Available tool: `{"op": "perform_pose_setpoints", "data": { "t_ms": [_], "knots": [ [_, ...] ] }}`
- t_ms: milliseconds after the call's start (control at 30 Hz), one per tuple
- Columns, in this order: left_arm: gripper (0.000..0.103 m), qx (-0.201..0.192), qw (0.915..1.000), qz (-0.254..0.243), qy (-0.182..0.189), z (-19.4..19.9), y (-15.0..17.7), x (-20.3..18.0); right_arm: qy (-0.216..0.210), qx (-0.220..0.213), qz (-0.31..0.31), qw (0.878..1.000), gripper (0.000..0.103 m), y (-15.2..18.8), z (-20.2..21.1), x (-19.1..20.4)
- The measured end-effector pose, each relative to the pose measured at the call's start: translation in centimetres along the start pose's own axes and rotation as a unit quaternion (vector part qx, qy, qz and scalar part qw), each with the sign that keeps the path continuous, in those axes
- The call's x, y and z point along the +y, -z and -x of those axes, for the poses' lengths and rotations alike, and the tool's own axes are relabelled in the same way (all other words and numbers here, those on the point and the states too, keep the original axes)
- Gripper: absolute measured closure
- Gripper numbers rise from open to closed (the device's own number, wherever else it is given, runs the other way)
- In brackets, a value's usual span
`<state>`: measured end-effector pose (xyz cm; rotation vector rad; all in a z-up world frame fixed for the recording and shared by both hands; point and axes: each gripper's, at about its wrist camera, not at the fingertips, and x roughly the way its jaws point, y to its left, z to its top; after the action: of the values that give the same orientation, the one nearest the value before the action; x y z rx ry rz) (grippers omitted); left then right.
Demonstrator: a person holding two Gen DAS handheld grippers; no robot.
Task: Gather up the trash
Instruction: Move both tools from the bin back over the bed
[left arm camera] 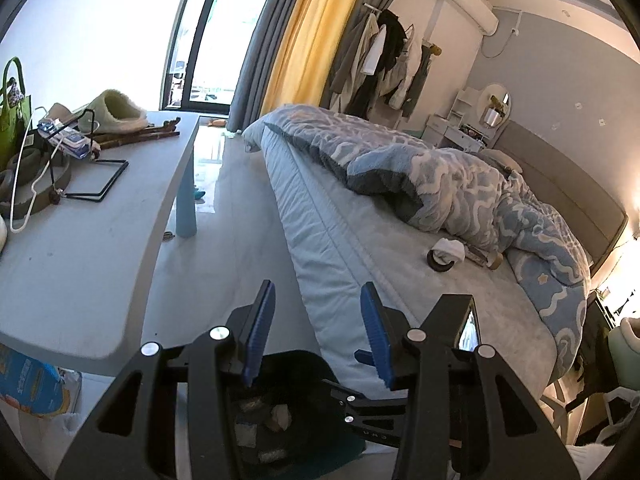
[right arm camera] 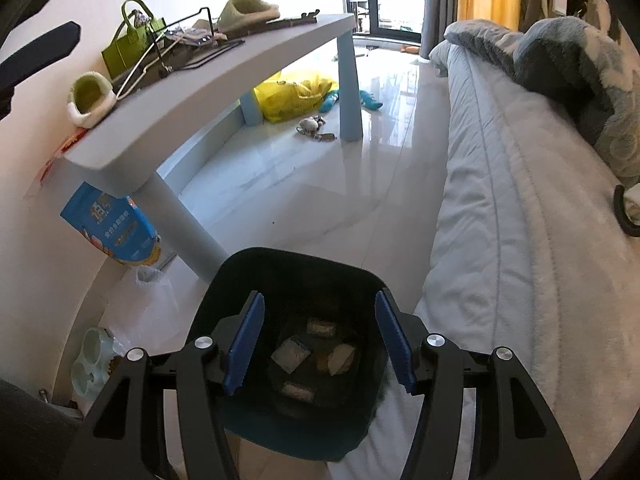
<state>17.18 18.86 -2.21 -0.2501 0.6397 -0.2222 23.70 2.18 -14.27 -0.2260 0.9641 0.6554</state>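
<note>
Dark bin (right arm camera: 296,320) w/ crumpled scraps (right arm camera: 291,356) inside; right tongs (right arm camera: 320,344) angled down over it, apart & empty; left tongs (left arm camera: 318,334) apart, empty.

The left gripper (left arm camera: 318,330), empty and apart, hangs over what looks like a dark bin (left arm camera: 280,412) beside the bed (left arm camera: 400,240).

Two wrist views, both angled down, sharing table (left arm camera: 80,240), bed (left arm camera: 360,240) and dark bin (right arm camera: 296,280) close below.

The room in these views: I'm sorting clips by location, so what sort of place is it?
A lived-in bedroom, most likely: a bed with a rumpled blue duvet, clothes hanging by the curtains.
</note>
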Motion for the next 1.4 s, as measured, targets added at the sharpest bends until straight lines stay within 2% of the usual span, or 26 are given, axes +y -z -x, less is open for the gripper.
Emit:
{"op": "perform_pose_setpoints", "data": {
  "t_ms": [167,233,500,667,833,1200,1400],
  "knots": [
    [0.055,-0.004,1.0,-0.003,0.005,-0.5,-0.3,-1.1,0.0,-0.02,-0.01,1.0,0.044,0.0,1.5,-1.3],
    [0.048,-0.004,1.0,-0.005,0.006,-0.7,-0.4,-1.6,0.001,-0.033,-0.017,0.999,0.044,0.1,2.3,-1.9],
    [0.045,-0.003,0.9998,-0.02,0.007,-1.8,-0.4,-3.8,0.011,-0.068,-0.039,0.997,0.044,0.1,5.3,-4.6],
    [0.043,0.003,0.9995,-0.029,0.013,-2.8,-0.4,-5.5,0.023,-0.081,-0.05,0.995,0.04,0.7,6.7,-6.4],
    [0.037,0.007,0.9989,-0.044,0.015,-4.0,-0.3,-7.5,0.038,-0.091,-0.068,0.993,0.038,1.3,8.0,-8.9],
    [0.036,0.021,0.9974,-0.065,0.025,-6.1,0.0,-10.3,0.052,-0.113,-0.099,0.987,0.033,2.2,10.5,-13.2],
    [0.025,0.021,0.9967,-0.071,0.033,-7.2,-0.2,-11.7,0.064,-0.119,-0.109,0.985,0.033,2.6,11.6,-15.3]
  ]
}}
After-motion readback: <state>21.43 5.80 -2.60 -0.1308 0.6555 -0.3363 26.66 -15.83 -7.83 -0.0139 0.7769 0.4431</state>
